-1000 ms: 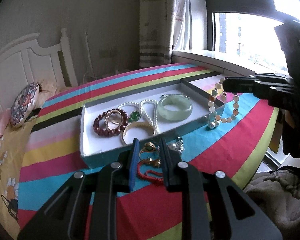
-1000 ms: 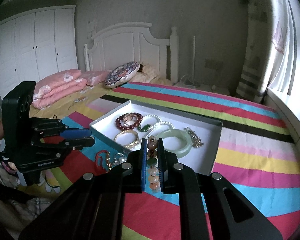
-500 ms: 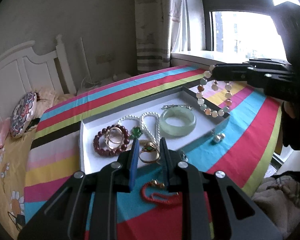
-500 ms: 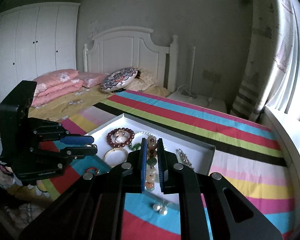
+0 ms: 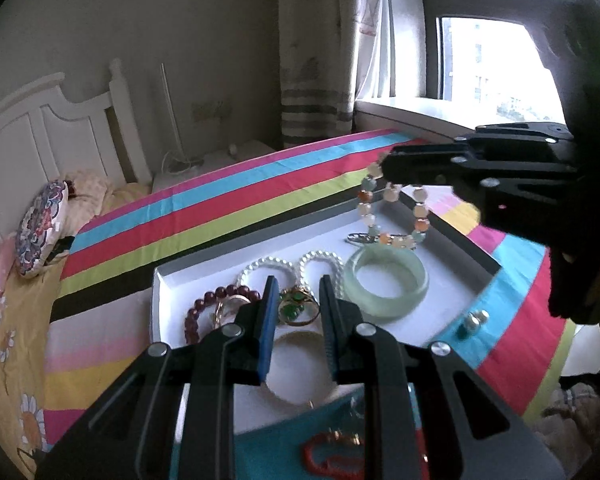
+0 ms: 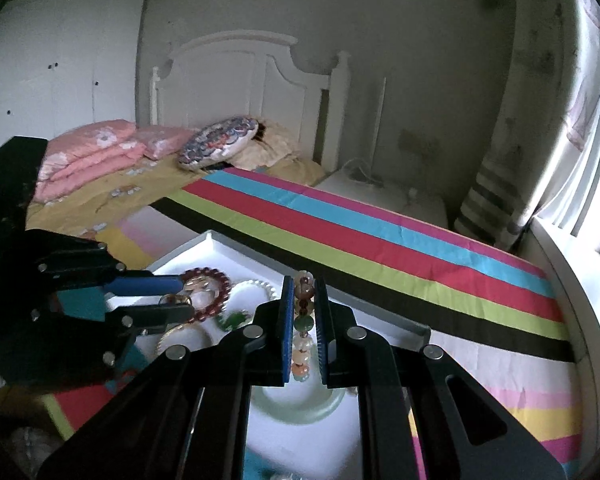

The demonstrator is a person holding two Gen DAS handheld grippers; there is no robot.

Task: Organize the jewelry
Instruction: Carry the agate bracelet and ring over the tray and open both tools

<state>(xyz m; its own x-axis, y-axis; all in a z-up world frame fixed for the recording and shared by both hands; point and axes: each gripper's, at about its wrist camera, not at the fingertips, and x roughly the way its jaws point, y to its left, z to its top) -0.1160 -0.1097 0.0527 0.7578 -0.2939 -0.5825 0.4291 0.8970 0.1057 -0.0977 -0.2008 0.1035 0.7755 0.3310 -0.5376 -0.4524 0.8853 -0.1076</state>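
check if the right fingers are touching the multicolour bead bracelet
Touching. In the right wrist view the right gripper has both fingers pressed on the multicolour bead bracelet, with no gap; the left wrist view shows it hanging from them.

The red cord bracelet (image 5: 332, 454) lies partly hidden behind the left gripper's fingers (image 5: 269, 320).

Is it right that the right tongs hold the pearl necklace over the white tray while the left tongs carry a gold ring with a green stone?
Not quite: the right tongs hold a multicoloured bead bracelet, as the right wrist view shows. The pearl necklace lies in the white tray.
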